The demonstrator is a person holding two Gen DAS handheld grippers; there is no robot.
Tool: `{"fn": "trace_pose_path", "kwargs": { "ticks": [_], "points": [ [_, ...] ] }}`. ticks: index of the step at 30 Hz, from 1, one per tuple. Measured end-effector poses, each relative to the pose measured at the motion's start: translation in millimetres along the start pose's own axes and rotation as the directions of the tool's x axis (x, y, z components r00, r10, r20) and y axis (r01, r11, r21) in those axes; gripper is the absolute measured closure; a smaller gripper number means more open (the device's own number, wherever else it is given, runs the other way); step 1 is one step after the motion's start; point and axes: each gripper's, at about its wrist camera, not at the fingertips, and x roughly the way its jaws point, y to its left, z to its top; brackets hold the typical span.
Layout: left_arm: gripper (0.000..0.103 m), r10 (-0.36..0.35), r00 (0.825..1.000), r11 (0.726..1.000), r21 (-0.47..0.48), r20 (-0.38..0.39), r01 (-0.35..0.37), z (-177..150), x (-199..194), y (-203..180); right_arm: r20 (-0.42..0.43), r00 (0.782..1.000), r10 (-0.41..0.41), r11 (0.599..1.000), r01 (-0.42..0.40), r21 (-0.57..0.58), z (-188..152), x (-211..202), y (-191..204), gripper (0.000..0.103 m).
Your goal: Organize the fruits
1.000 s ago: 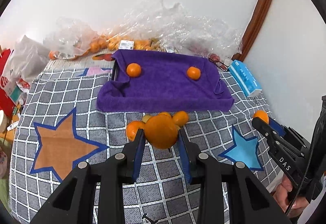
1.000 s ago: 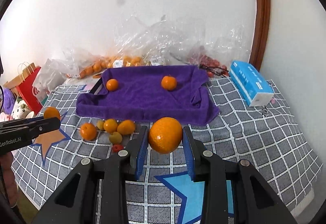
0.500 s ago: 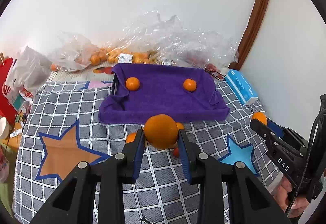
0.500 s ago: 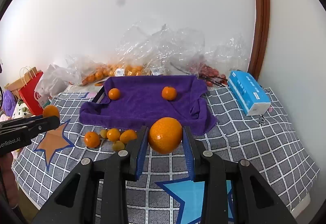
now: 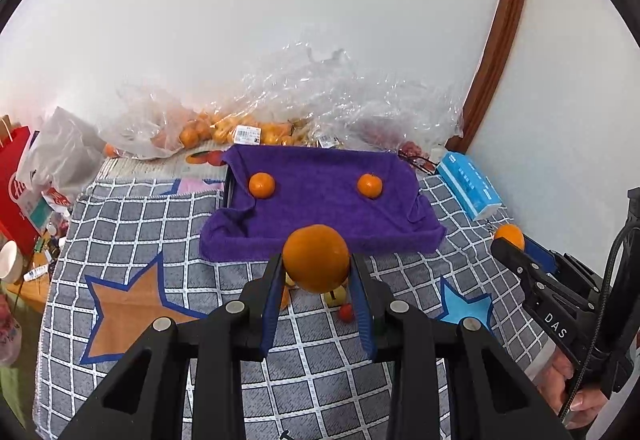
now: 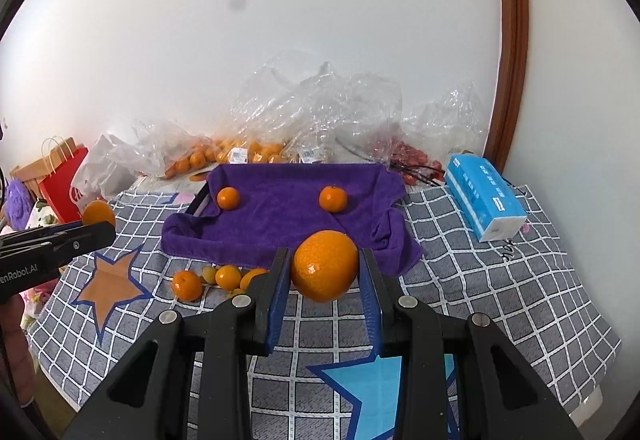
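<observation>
Left wrist view. Your left gripper (image 5: 316,272) is closed on an orange (image 5: 316,257); the blue pads (image 5: 273,304) press its two sides, and the fruit is clear of the checked cloth (image 5: 132,224). Beyond it lies the purple towel (image 5: 320,212), draped over a tray whose dark edge shows at the towel's left. Two small oranges rest on the towel, well apart: one at its left (image 5: 262,185), one toward its right (image 5: 369,186). A small red fruit (image 5: 346,313) and a yellowish fruit (image 5: 336,294) lie on the cloth just under the held orange, partly hidden by it. At the right edge of this view your right gripper (image 5: 510,240) appears side-on, with your hand (image 5: 576,396) on its grip and an orange showing at its tip.

Right wrist view. Your right gripper is closed on a second orange (image 6: 325,266), held between both pads above the cloth, in front of the towel's near edge. Loose fruit (image 6: 208,280) lies in a row on the cloth just before the towel, to the left of the held orange. At the left edge your left gripper (image 6: 94,224) enters with its orange at the tip.

Background, both views. Clear bags (image 6: 320,112) of fruit stand along the wall behind the towel. A blue tissue pack (image 6: 484,200) lies on the cloth to the towel's right. A red bag (image 6: 64,180) stands at far left.
</observation>
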Motion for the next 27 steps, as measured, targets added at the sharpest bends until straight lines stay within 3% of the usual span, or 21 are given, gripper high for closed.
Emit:
{"fn": "trace_pose_path", "kwargs": {
  "ticks": [27],
  "points": [
    [0.072, -0.023, 1.0, 1.0, -0.005, 0.004, 0.023, 23.2, 12.7, 10.9, 0.004, 1.0, 0.0, 1.0, 0.0, -0.006, 18.8, 19.2, -2.2, 0.07]
  ]
}}
